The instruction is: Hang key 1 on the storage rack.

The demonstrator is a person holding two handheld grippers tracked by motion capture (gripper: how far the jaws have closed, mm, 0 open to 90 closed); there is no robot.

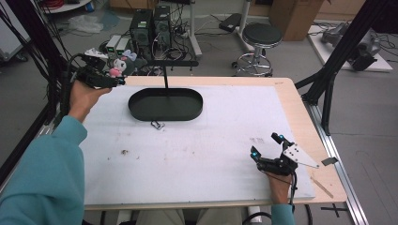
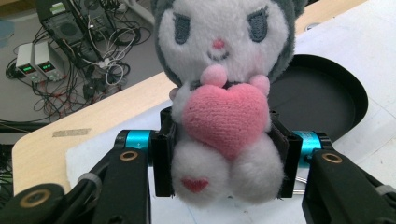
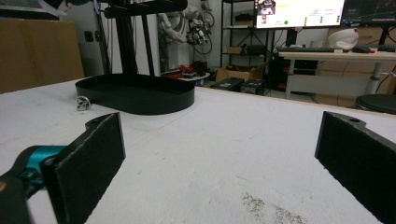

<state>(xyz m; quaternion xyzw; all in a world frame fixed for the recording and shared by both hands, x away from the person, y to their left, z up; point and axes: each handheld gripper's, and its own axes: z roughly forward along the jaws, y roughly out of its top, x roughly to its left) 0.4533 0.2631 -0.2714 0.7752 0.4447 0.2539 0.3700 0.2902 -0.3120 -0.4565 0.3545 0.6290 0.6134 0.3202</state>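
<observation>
Beside the black tray (image 1: 165, 104), gripper-held plush toy (image 2: 223, 102)

Your high view looks down and forward over the table; the black tray (image 1: 165, 104) sits toward 12 o'clock. Both gripper views ride low and close, sharing that black tray (image 2: 322, 93) (image 3: 135, 95).
</observation>
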